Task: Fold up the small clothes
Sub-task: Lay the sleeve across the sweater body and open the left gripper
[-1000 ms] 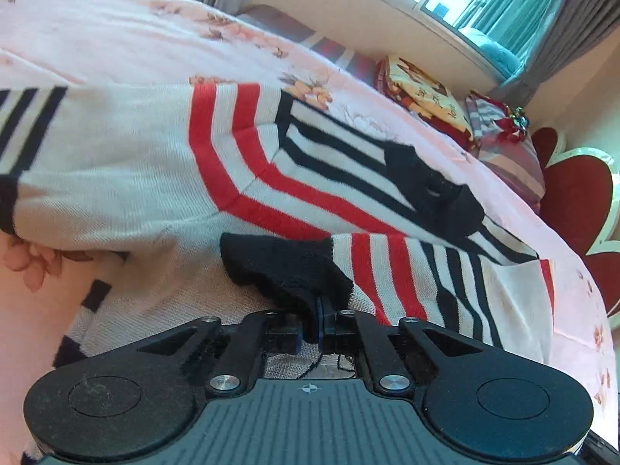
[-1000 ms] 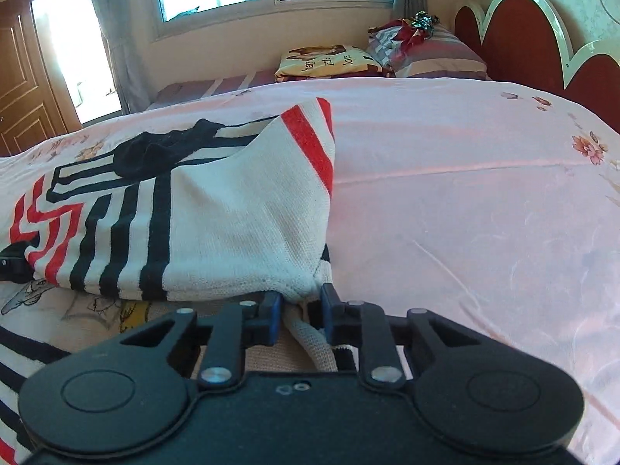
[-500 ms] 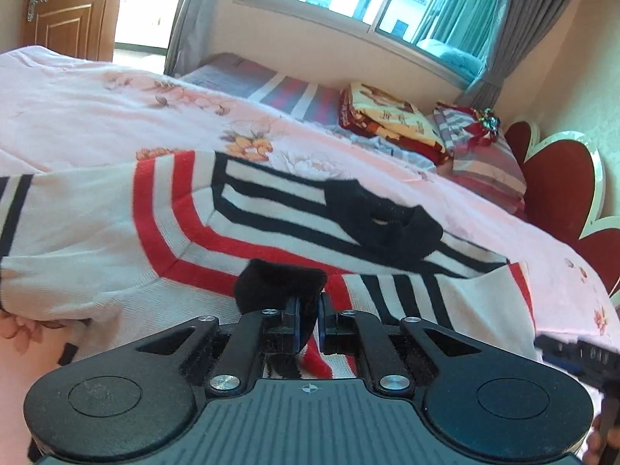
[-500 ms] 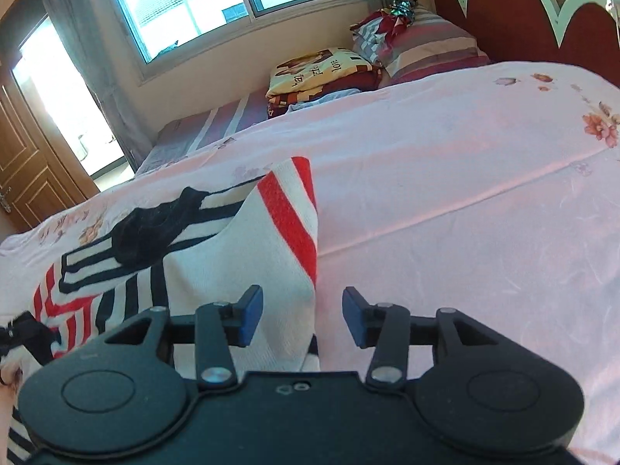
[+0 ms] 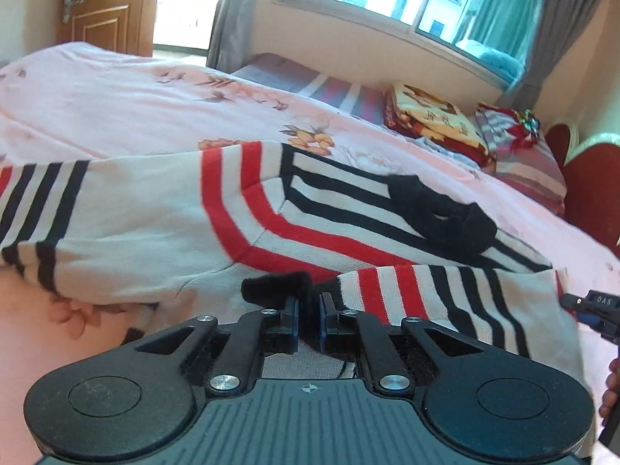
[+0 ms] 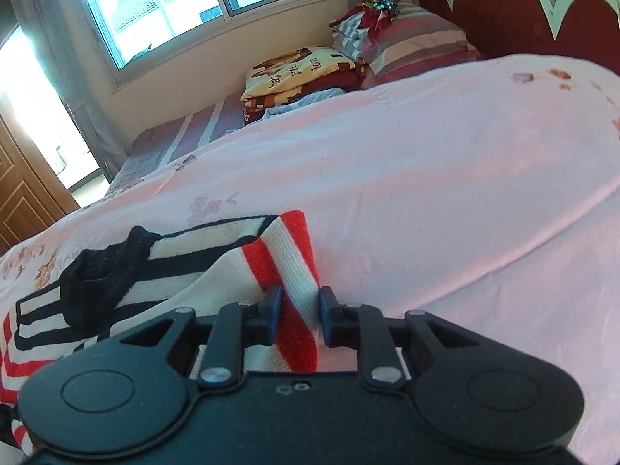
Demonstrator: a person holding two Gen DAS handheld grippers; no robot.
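Sweater [image 5: 155, 209] cuff [image 5: 277, 286], partly hidden between fingers [image 5: 292, 319]

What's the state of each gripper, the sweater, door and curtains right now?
left gripper: shut on the black cuff
right gripper: open, straddling the sweater's red-striped edge
sweater: lying on the bed, sleeve folded across the body
door: open
curtains: drawn partly aside
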